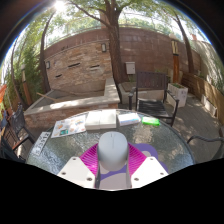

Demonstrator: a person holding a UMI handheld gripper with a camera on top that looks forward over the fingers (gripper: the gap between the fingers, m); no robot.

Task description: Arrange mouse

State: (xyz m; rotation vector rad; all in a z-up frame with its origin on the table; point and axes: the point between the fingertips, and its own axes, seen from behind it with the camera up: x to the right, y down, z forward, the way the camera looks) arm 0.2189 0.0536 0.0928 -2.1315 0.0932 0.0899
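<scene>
A light grey computer mouse [112, 148] sits upright between my gripper's [112, 165] two fingers, its rounded back facing the camera. The magenta pads [90, 156] press against both of its sides, so the gripper is shut on it. The mouse is held above a round glass table [60, 148]. Its lower part is hidden between the fingers.
Beyond the mouse, on the far part of the table, lie a leaflet [71, 126], a white book [101, 120], another book [128, 118] and a small green item [150, 121]. A dark chair [152, 97] stands behind the table. A brick wall [80, 60] and a tree trunk [116, 45] are further back.
</scene>
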